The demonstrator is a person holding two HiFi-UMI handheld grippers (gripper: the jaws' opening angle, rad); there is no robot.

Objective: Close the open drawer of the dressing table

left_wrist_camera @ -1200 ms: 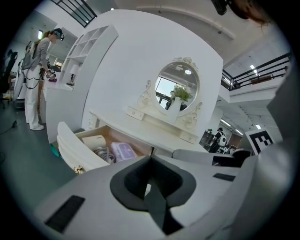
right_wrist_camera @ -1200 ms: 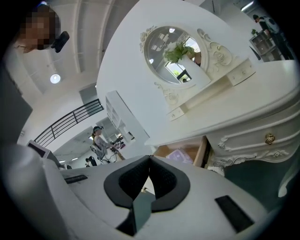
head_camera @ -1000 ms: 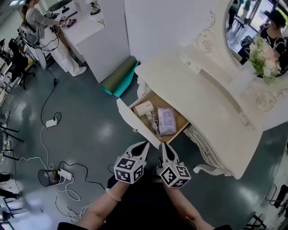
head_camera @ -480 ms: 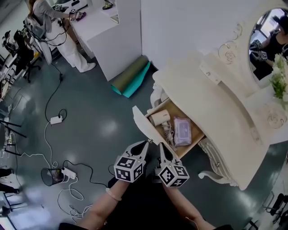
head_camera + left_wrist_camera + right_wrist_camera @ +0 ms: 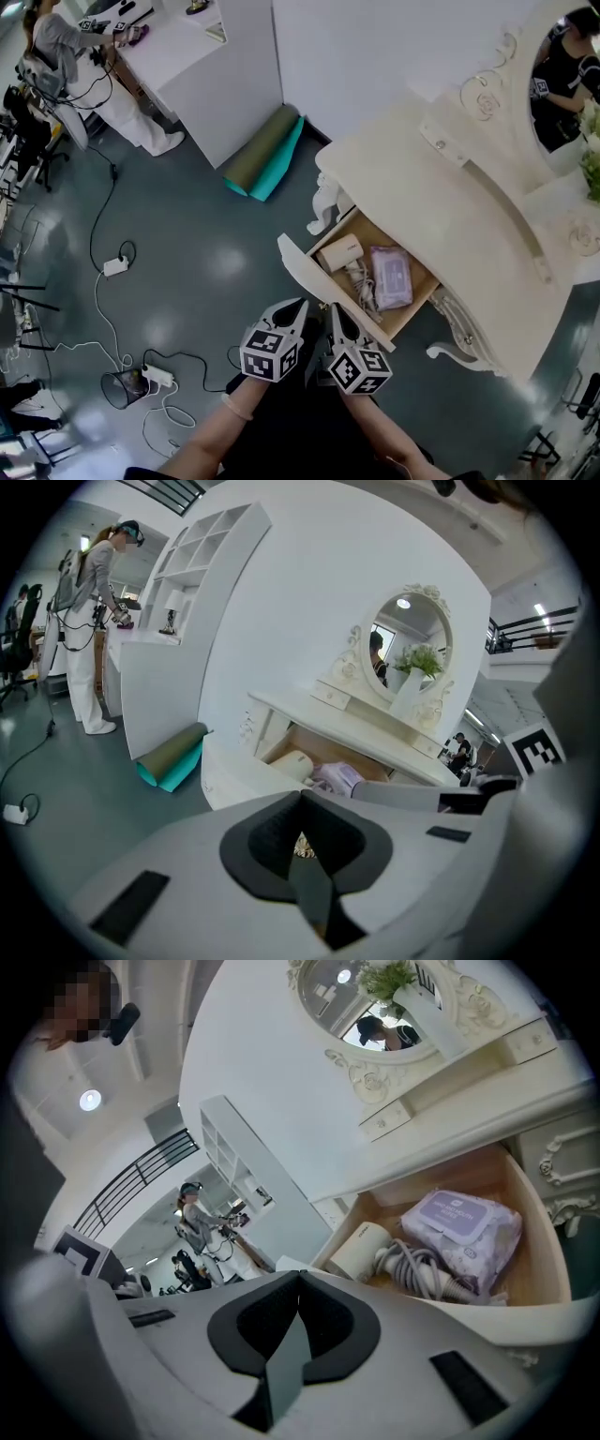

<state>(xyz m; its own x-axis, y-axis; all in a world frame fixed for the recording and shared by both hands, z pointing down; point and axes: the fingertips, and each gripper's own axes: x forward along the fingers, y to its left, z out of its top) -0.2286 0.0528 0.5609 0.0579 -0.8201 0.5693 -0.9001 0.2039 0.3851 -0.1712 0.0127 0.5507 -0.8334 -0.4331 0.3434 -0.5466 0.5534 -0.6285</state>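
Note:
The cream dressing table (image 5: 441,216) stands at the right with its drawer (image 5: 307,275) pulled out. Inside lie a cream hair dryer (image 5: 339,253) with a coiled cable and a purple wipes pack (image 5: 391,277). My left gripper (image 5: 300,304) and right gripper (image 5: 335,308) are side by side just in front of the drawer's white front panel, both shut and empty. The left gripper view looks past the left gripper (image 5: 300,795) to the drawer front (image 5: 230,782). Beyond the right gripper (image 5: 300,1273), the right gripper view shows the wipes pack (image 5: 464,1227) and hair dryer (image 5: 361,1249).
A rolled green and teal mat (image 5: 265,153) lies on the floor against a white counter (image 5: 202,66). A person (image 5: 56,47) stands at the far left. Cables, a power strip (image 5: 115,267) and a small bin (image 5: 122,386) lie on the grey floor.
The head view has shifted, so the table sits further right and lower. Both grippers stay shut in front of the drawer. The drawer is as far out as before.

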